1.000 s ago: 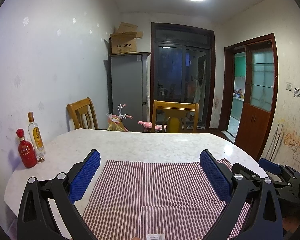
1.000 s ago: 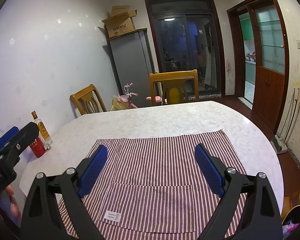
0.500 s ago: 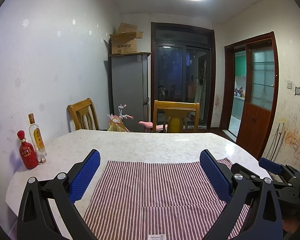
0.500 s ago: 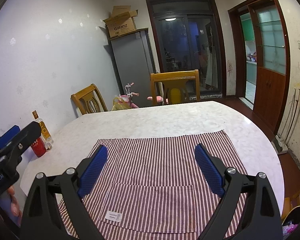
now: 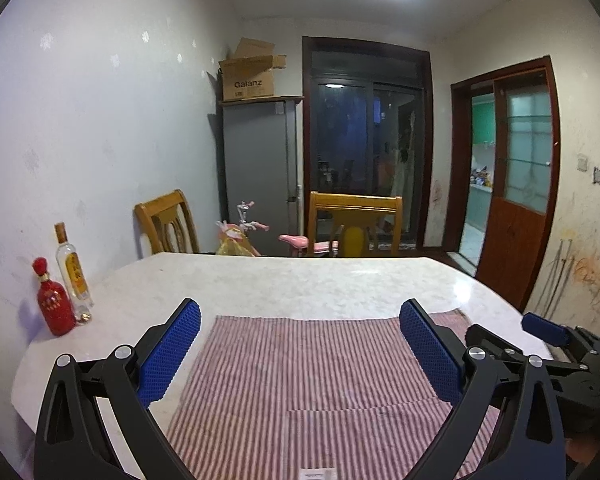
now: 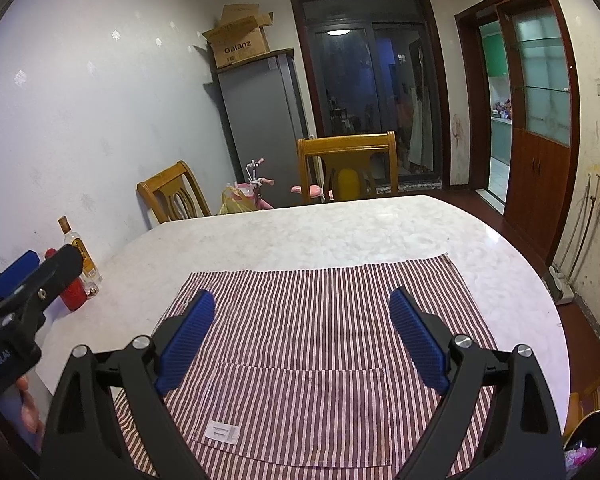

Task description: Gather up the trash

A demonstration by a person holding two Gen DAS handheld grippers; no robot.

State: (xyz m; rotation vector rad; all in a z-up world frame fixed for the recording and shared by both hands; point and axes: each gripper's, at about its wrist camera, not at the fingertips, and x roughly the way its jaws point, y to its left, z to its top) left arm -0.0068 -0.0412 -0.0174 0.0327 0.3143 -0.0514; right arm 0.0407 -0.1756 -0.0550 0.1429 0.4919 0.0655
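Observation:
No loose trash shows on the table. A red-and-white striped cloth (image 5: 312,376) lies flat on the marble table (image 5: 300,280); it also shows in the right wrist view (image 6: 320,320), with a white label (image 6: 221,433) near its front edge. My left gripper (image 5: 300,352) is open and empty above the cloth. My right gripper (image 6: 302,336) is open and empty above the cloth too. A dark bin with pink contents (image 6: 584,440) shows at the lower right, beside the table.
A red bottle (image 5: 53,300) and a clear bottle (image 5: 73,276) stand at the table's left edge by the wall. Two wooden chairs (image 5: 356,224) stand behind the table, with a pink tricycle (image 5: 252,236) and a grey fridge (image 5: 260,168) beyond.
The left wrist view has tilted up a little, so the cloth sits lower in frame. The right gripper has barely moved. Both stay open.

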